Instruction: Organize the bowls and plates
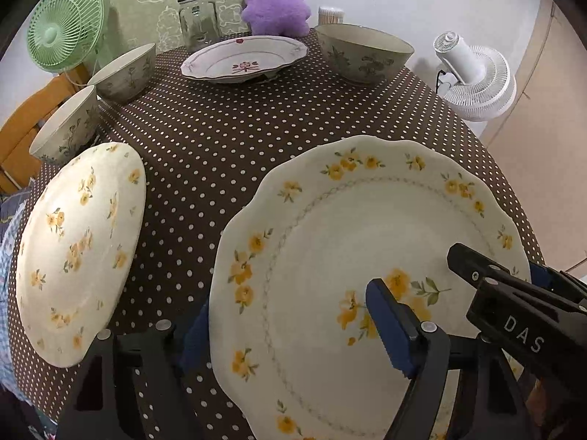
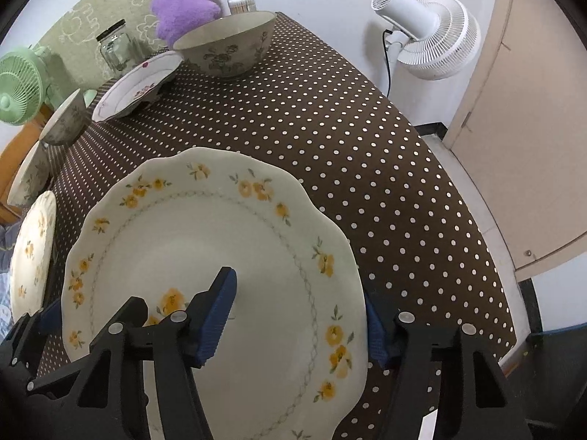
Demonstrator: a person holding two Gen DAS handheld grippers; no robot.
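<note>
Right wrist view: the right gripper [image 2: 299, 315] straddles the right rim of the large scalloped cream plate with yellow flowers [image 2: 220, 275] on the dotted brown desk [image 2: 367, 154] — jaws spread, not pinching. The left gripper [image 1: 286, 333] straddles the opposite rim likewise. Uneven closing could tip it — glazed rims slip.

A home dining corner is showing here: a table under a brown polka-dot tablecloth [image 1: 227, 139] is carrying floral plates and bowls, while a purple plush toy [image 1: 275, 0] and a glass jar [image 1: 198, 18] are sitting at the far edge. A green fan [image 1: 62, 33] is standing far left, a white fan [image 2: 429, 33] far right beside a beige door [image 2: 521, 110].
</note>
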